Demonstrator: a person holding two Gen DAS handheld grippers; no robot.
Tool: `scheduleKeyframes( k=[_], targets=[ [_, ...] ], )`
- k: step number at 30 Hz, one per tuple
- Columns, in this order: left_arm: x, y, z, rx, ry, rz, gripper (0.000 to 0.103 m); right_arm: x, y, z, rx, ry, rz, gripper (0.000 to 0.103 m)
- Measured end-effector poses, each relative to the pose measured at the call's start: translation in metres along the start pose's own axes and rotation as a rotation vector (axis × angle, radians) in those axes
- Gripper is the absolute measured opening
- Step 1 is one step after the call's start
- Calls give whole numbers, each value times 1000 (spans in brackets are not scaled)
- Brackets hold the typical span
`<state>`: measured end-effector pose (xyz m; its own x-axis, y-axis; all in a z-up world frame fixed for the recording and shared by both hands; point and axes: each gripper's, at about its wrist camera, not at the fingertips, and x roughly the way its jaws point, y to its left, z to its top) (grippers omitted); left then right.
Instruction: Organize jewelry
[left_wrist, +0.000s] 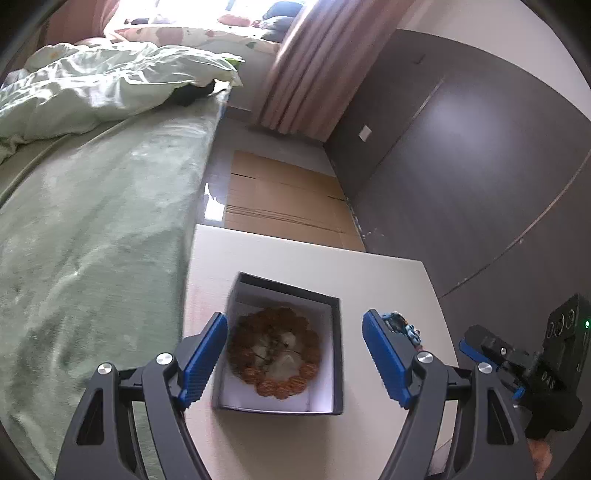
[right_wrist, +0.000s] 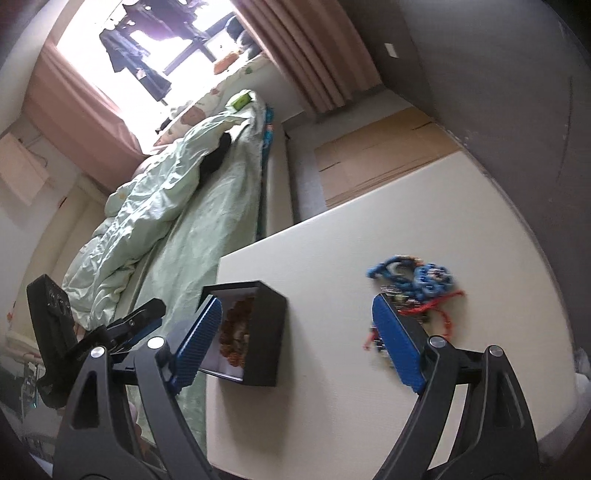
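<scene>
Blue ribbed pads (left_wrist: 205, 360) of my left gripper (left_wrist: 295, 360) fill the bottom of the left wrist view, spread wide with nothing pinched between them. They straddle the black box (left_wrist: 337, 354), which sits on the pale table (left_wrist: 295, 254) close to its left edge, the one that runs along the bed (left_wrist: 92, 240). Neither pad seems to press on the box walls. Inside the box, on its white lining, lies a brown beaded bracelet (left_wrist: 275, 354) coiled in a ring.

My right gripper (right_wrist: 295, 347) is also wide open and holds nothing; its jaws hang over the bare table between the box (right_wrist: 266, 332) and a heap of jewelry (right_wrist: 417, 288). That heap, with blue beaded strands on top and red cord and small dark pieces tangled below, lies out on the table towards its right edge, well apart from the box. The right pad (right_wrist: 397, 354) of this gripper hides the near side of the heap, so I cannot tell whether it touches it.

In the left wrist view a bit of the blue beads (left_wrist: 400, 326) peeps out behind my left gripper's right pad, and the right gripper shows at the frame's right side. Flattened cardboard (left_wrist: 280, 195) lies on the floor beyond the table's far edge.
</scene>
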<state>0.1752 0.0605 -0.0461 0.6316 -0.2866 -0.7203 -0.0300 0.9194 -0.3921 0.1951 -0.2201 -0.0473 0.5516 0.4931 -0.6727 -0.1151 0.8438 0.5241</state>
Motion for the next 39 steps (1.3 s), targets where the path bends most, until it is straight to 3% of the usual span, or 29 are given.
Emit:
scheduleKeyframes(
  k=[11,18,25,34,39],
  targets=[
    [19,-40,-12,72,19,-34,71,-16,-52,2,111,15,-81,84],
    [42,-75,-24,152,63,-71,56,-21,-73,3,167,9,-102,83],
    [83,-111,-35,230,138,-118,36,-26,-94,8,227,18,-102,66],
    [130,-145,-49,289,211,-116,32,-31,-116,10,268,43,-110,50],
    [156,-150,-55,302,244,-73,28,-34,-123,13,291,40,-100,49]
  ],
)
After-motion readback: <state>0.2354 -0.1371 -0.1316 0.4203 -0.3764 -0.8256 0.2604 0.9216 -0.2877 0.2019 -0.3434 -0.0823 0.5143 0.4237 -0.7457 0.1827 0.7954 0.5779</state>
